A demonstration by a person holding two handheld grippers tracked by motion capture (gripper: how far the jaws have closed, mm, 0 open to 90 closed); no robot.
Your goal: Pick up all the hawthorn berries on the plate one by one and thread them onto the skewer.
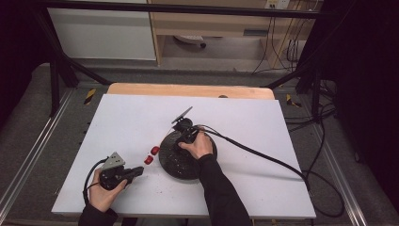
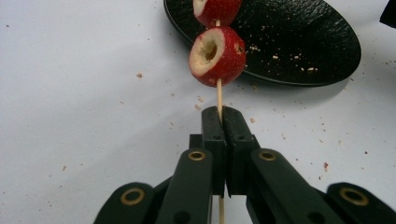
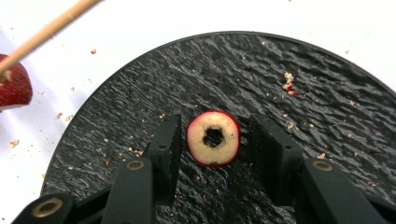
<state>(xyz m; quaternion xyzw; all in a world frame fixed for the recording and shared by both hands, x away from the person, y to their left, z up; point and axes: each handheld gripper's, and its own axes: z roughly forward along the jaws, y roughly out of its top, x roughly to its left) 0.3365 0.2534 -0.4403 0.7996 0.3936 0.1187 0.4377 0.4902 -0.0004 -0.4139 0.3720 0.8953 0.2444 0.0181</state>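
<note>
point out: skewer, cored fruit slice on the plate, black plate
skewer (image 2: 219,95): left gripper view, bare stick just above the shut jaws.
cored fruit slice (image 3: 213,138): right gripper view, pale ring around its hole.
black plate (image 3: 299,56): right gripper view, bare textured surface near the rim.

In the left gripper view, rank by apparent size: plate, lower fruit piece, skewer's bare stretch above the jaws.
1. Plate, largest, though cropped at the top.
2. Lower fruit piece; nearer the camera, so it looks enlarged.
3. Skewer's bare stretch, thinnest and shortest.

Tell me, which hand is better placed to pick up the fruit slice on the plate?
The right. Its gripper already straddles the slice on the plate, jaws not yet touching. The left gripper is shut on the skewer.
</note>
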